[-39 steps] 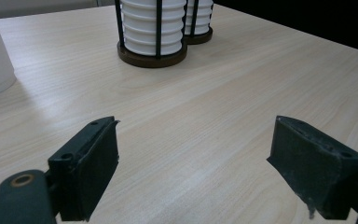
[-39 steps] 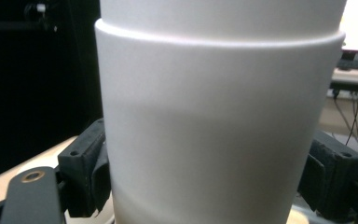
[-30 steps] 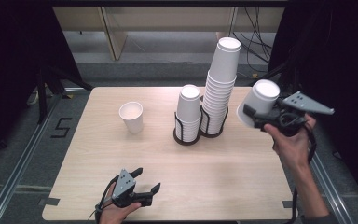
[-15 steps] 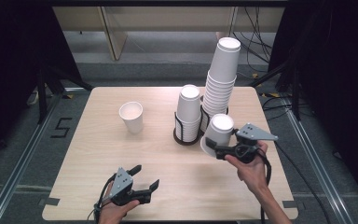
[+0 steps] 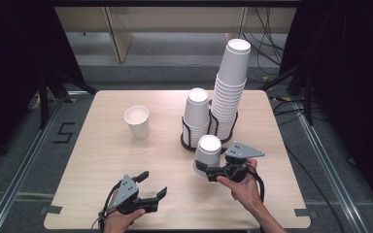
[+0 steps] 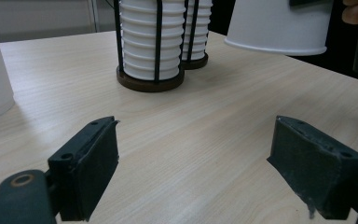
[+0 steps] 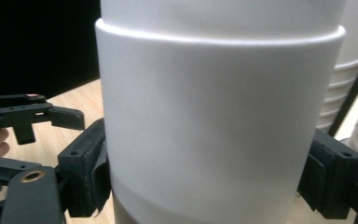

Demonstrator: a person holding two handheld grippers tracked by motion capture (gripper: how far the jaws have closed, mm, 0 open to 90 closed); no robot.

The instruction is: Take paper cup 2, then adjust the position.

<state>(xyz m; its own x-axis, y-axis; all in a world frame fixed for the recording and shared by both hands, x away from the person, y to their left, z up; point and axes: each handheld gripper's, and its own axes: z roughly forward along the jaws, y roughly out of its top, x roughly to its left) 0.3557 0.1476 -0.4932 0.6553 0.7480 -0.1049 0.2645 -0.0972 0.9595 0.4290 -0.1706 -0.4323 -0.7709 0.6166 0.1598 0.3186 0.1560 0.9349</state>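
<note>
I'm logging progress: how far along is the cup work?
Done: one cup stands upright, alone on the table. In hand: the right tongs hold an upside-down cup, near the racks. Left: setting it down; the left tongs hold nothing.

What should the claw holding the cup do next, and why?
Probably lower the cup the last bit onto the table. The right claw grips it upside down, and the left claw's view shows its rim hanging just above the wood.
</note>
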